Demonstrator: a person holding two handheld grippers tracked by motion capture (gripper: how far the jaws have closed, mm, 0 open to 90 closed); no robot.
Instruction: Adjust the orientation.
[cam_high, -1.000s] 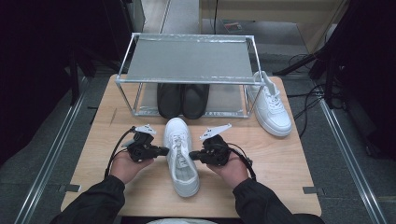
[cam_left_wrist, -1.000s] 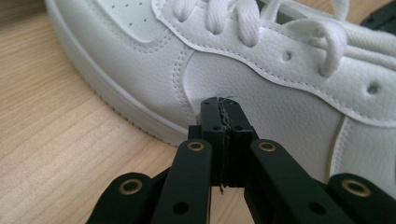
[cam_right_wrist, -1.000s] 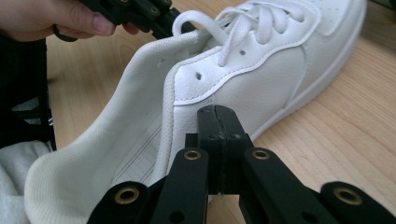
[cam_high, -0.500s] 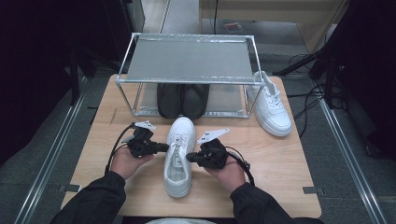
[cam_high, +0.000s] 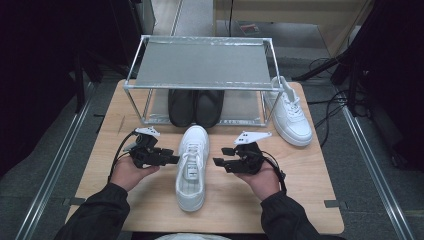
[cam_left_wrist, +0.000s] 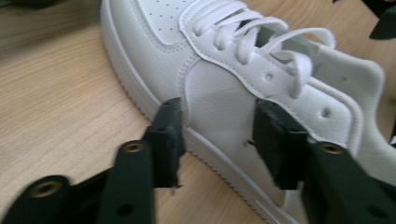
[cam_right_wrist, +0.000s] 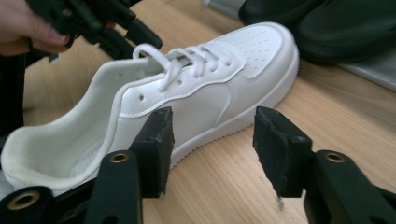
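Two hands are reaching in from the table's (cam_high: 320, 200) near edge, flanking the white sneaker (cam_high: 192, 165) lying mid-table. Left gripper (cam_high: 172, 159) and right gripper (cam_high: 220, 156) are pointing inward, jaws just opening, released, nothing clamped.

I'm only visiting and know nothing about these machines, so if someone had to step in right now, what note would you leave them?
Left hand-held gripper: jaws have just opened, beside the white lace-up leather sneaker, not gripping it.
Right hand-held gripper: jaws also just opened, apart from that sneaker on its other side.
The sneaker lies flat on the wooden table, toe toward the metal-framed shoe rack.
Its matching white sneaker stands at the rack's right end; a pair of black shoes sits on the lower shelf.
Done: the sneaker is set down and released.
Left, probably: placing both white sneakers on the rack.
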